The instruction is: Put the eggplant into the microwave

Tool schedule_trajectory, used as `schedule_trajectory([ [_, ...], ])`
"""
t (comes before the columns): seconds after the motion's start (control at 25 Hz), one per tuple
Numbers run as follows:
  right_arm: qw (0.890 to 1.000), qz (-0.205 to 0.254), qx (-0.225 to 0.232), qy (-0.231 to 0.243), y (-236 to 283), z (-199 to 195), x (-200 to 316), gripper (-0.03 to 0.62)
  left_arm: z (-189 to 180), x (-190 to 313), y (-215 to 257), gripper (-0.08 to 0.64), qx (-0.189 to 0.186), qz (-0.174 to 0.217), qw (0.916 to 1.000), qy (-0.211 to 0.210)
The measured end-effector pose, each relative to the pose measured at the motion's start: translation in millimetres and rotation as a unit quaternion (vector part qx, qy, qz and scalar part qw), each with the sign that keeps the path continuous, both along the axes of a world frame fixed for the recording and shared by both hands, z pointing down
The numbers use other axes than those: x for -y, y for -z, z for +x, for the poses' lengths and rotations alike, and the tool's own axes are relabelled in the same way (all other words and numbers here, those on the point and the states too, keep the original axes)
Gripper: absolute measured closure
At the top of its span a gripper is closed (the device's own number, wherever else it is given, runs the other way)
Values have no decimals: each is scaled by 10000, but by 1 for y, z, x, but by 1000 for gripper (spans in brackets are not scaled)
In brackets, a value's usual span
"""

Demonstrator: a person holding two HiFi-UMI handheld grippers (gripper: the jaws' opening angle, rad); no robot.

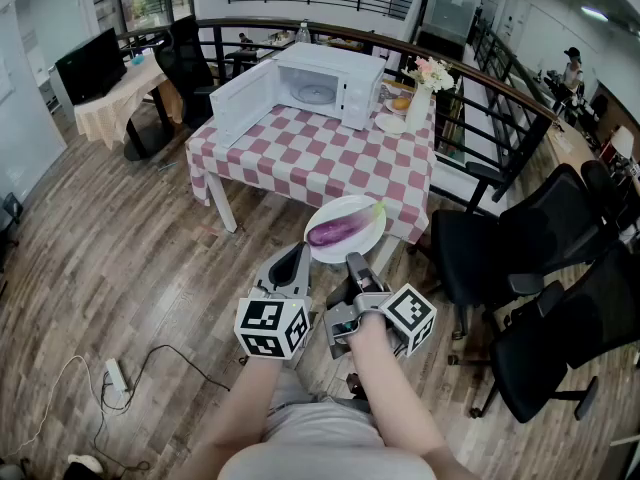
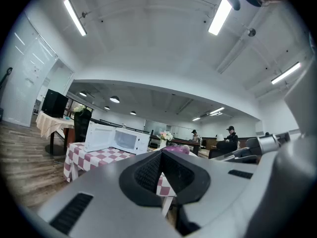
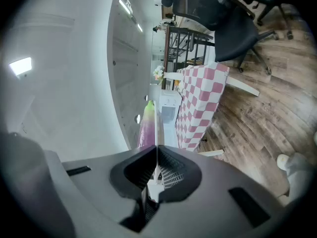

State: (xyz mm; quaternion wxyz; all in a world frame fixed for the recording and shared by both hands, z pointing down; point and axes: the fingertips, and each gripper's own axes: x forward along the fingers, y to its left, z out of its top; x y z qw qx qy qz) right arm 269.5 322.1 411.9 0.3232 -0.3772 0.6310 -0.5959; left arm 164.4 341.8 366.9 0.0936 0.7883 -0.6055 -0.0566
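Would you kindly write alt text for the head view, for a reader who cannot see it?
The right gripper holds a white plate by its rim, a purple eggplant lying on it, before a checkered table bearing a white microwave with its door open. The left gripper is shut and empty beside it.

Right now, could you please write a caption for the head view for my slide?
Right gripper holds a plate bearing the eggplant, facing the open microwave on the checked table.
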Motion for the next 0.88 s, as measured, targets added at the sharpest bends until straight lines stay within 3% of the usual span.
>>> schedule_trajectory([
  [0.4, 9999, 69, 43, -105, 0, -24, 24, 561, -27, 24, -2, 557, 71, 45, 9999, -77],
  [0.88, 9991, -102, -48, -397, -10, -59, 80, 561, -69, 92, -8, 557, 239, 22, 9991, -360],
])
